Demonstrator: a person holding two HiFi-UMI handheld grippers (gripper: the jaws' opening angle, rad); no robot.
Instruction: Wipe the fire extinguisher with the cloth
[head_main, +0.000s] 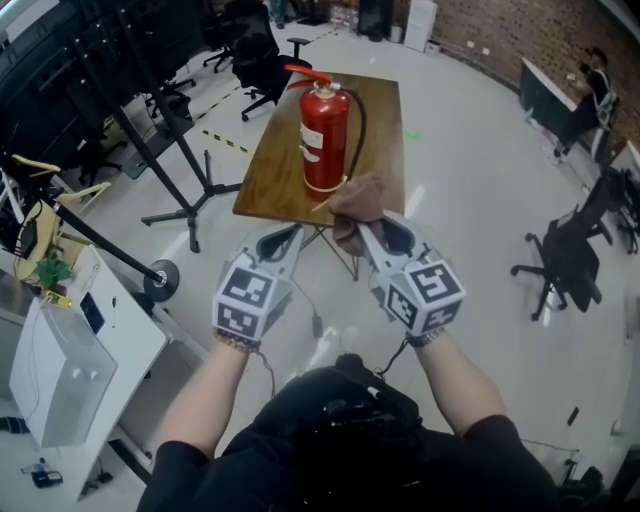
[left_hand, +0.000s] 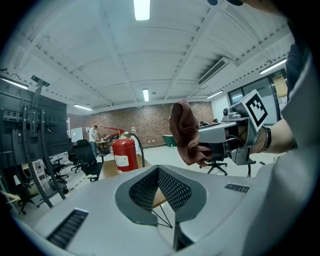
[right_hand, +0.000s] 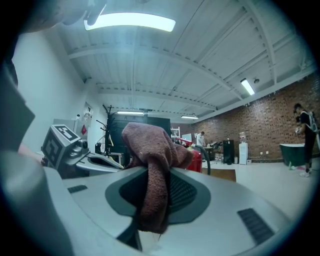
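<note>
Head view: a red fire extinguisher stands upright on a wooden table, ahead of both grippers. The right gripper grasps a brown cloth, bunched near the extinguisher's base.

Left gripper view: the left gripper is clenched with nothing between its jaws; the extinguisher stands ahead, to its left.

Right gripper view: the cloth hangs pinched between the jaws, the extinguisher partly hidden behind it.

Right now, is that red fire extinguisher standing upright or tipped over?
Upright: the fire extinguisher stands on its base on the wooden table, handle on top.
</note>
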